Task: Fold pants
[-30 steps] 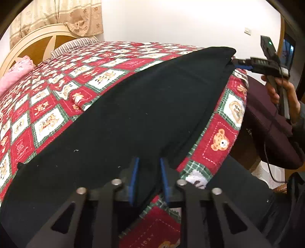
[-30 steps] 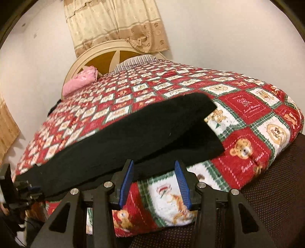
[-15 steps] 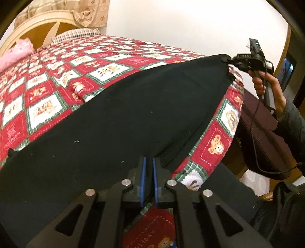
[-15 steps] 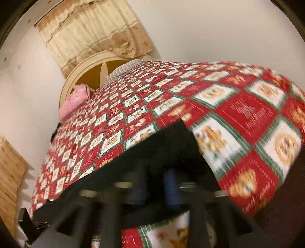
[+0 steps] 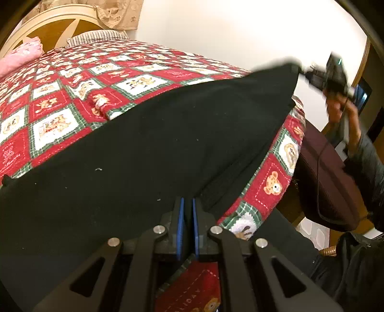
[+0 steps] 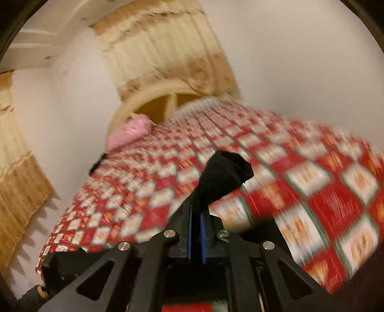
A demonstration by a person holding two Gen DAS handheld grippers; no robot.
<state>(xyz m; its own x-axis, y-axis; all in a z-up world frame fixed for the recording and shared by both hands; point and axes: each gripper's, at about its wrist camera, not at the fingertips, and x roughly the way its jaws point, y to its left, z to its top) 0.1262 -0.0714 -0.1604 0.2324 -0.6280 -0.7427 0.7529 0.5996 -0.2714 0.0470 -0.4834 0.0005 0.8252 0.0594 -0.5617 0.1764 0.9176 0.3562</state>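
The black pants (image 5: 153, 148) lie along the near edge of the bed. My left gripper (image 5: 188, 204) is shut on their near edge at one end. My right gripper (image 6: 196, 211) is shut on the other end, and a bunched black corner of the pants (image 6: 223, 175) sticks up above its blue pads. In the left wrist view the right gripper (image 5: 319, 74) holds the far corner lifted off the quilt. The right wrist view is motion-blurred.
The bed is covered by a red, green and white teddy-bear quilt (image 5: 79, 96). A pink pillow (image 6: 129, 132) and a cream headboard (image 5: 45, 21) are at the far end. A dark maroon chair (image 5: 324, 172) stands at the bed's right corner. Walls stand close behind.
Both grippers closed on the pants from open. The right gripper then lifted its end upward off the quilt, and the left gripper holds its end low.
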